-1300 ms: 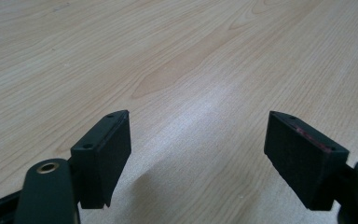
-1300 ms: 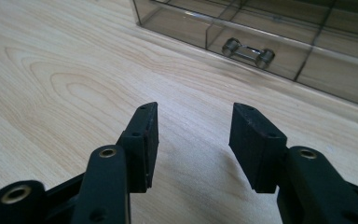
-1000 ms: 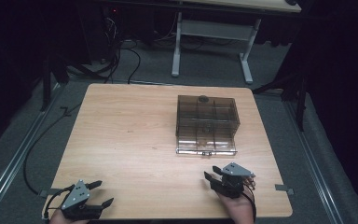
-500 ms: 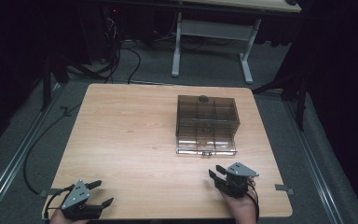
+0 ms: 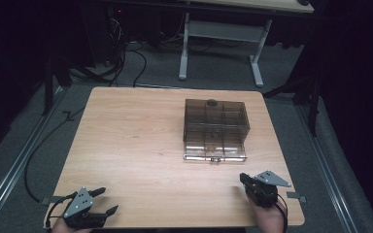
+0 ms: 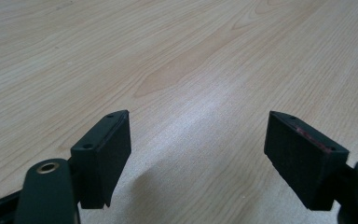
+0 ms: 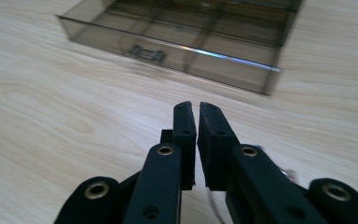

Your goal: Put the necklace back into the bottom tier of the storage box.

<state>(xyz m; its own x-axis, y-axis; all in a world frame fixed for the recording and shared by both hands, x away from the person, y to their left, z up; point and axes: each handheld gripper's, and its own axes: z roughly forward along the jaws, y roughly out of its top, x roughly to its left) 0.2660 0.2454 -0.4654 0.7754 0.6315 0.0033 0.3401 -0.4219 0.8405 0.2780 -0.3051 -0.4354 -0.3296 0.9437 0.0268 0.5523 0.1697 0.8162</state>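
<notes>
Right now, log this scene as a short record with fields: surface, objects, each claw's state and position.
surface: light wooden table
object: smoky transparent compartment box, right of the table's centre, a small latch on its near front wall
box contents: cannot tell through the tinted plastic
left claw: open, jaws wide apart, at the near left corner, holding nothing
right claw: shut, jaws pressed together, empty, near right edge, pointing toward the box
contact: neither claw touches the box
</notes>
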